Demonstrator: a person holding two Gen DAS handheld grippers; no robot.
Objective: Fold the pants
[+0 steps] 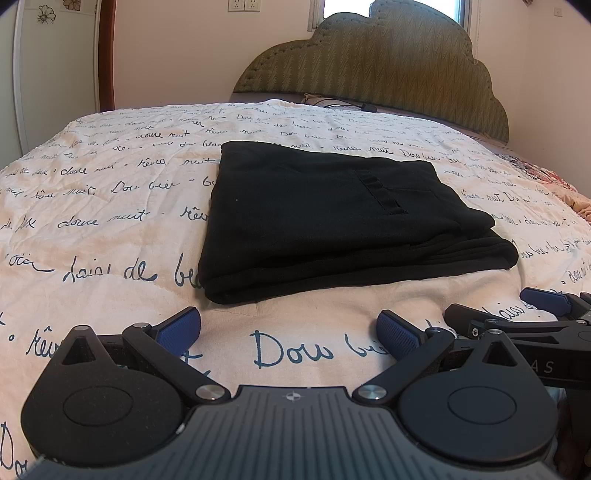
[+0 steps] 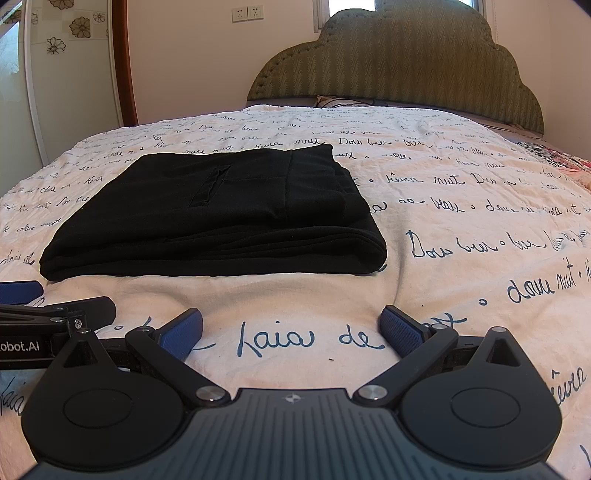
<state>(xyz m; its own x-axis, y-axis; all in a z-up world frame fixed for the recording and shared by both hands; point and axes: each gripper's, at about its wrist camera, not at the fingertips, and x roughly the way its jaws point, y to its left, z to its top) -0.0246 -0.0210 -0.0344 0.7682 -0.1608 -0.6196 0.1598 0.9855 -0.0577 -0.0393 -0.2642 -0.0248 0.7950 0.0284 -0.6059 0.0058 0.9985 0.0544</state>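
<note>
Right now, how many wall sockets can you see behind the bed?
2. Both sit side by side high on the wall left of the headboard: the left socket and the right socket. Others may be hidden behind the headboard.

The bed [image 1: 110, 258] fills the scene, spread with a cream cover [image 2: 461, 184] printed all over in dark blue handwritten script. Lying flat on that cover are the black pants [image 1: 332, 218], folded into a neat stacked rectangle, with layered edges along the near side and a pocket slit showing on the top layer. At the far end stands a padded green headboard [image 1: 388, 62] with a scalloped outline. Just in front of it, a patterned pillow [image 2: 332, 100] peeks out, with a dark cable [image 1: 347, 105] lying near it. At the far right edge, a reddish patterned fabric [image 1: 554, 184] lies on the bed beside the cover.
</note>
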